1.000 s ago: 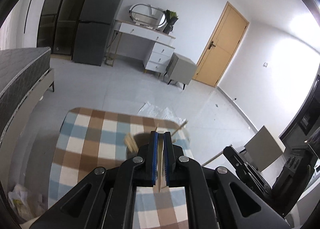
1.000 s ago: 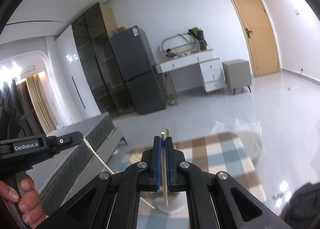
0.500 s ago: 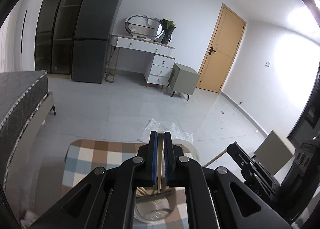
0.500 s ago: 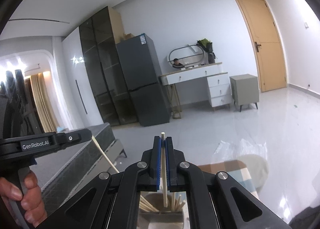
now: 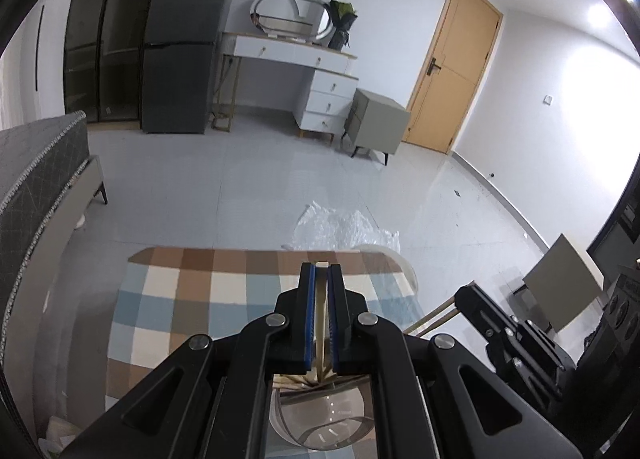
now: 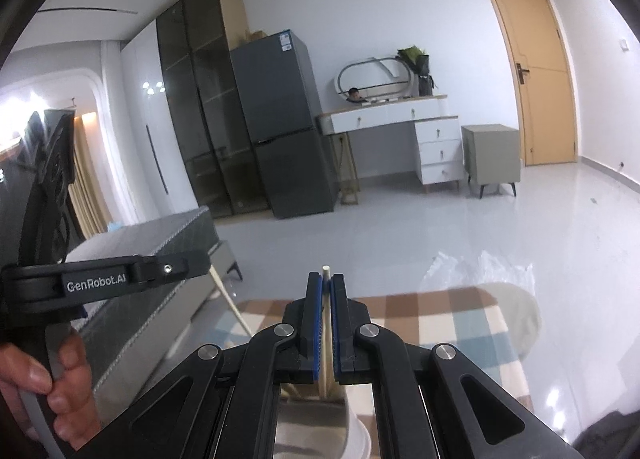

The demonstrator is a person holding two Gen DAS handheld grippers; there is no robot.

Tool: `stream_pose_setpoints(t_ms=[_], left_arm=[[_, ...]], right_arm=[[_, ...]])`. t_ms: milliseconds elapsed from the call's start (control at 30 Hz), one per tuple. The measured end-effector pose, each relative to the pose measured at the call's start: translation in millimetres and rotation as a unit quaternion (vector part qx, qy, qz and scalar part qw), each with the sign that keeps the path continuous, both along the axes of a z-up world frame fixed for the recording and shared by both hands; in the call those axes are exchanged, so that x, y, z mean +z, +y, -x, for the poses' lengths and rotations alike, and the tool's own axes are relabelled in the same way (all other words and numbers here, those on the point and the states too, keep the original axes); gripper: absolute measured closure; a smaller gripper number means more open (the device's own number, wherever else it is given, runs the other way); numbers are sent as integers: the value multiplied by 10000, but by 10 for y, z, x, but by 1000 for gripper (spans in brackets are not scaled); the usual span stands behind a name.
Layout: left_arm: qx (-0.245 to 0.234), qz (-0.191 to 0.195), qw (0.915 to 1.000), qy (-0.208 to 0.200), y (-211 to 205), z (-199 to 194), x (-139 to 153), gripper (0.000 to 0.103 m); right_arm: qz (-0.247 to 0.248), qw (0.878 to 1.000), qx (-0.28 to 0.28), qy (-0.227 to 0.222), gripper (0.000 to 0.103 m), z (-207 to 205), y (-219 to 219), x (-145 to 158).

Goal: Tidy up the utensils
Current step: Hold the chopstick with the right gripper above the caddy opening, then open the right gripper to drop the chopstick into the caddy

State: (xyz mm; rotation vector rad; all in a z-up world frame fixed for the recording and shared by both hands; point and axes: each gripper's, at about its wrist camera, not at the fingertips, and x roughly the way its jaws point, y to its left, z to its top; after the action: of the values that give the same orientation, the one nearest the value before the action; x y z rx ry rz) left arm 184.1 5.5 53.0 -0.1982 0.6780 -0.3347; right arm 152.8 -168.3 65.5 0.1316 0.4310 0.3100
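My left gripper (image 5: 319, 273) is shut on a pale chopstick (image 5: 320, 311) that runs down into a round clear holder (image 5: 320, 425) just below the jaws, where several chopsticks lie. My right gripper (image 6: 325, 283) is shut on another pale chopstick (image 6: 326, 323) that points down into the same holder (image 6: 320, 419). The right gripper also shows at the right of the left wrist view (image 5: 476, 299) with its stick, and the left gripper shows at the left of the right wrist view (image 6: 176, 267) with its stick.
A checked cloth (image 5: 192, 299) covers the round table (image 5: 404, 267). Crumpled clear plastic (image 5: 344, 227) lies on the floor beyond it. A bed (image 5: 36, 163) stands at the left; a fridge, dresser, small cabinet and door line the far wall.
Both grippers have tilted and lowered over the holder, each keeping its chopstick. The holder has come into view below the jaws, with the stick ends inside it.
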Motion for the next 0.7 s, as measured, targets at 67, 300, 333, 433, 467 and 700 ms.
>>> stream_pose_setpoints(t_ms=[67, 300, 333, 433, 467, 700], left_arm=[[-32, -47, 10000, 62, -18, 16, -41, 102], [-70, -93, 9995, 280, -73, 30, -95, 102], [-77, -109, 9994, 305, -78, 33, -99, 102], [-144, -136, 9991, 377, -122, 20, -116, 102], [-146, -166, 9990, 386, -134, 31, -118, 102], [-396, -168, 9955, 842, -187, 24, -269, 102]], right_arm=[[32, 10000, 30, 73, 100, 42, 10, -71], [213, 9990, 215, 337, 100, 94, 126, -255], [226, 9987, 241, 376, 100, 84, 140, -271], [314, 9978, 301, 499, 100, 58, 178, -341], [320, 9974, 321, 562, 100, 35, 190, -358], [355, 9957, 440, 737, 99, 3, 216, -424]])
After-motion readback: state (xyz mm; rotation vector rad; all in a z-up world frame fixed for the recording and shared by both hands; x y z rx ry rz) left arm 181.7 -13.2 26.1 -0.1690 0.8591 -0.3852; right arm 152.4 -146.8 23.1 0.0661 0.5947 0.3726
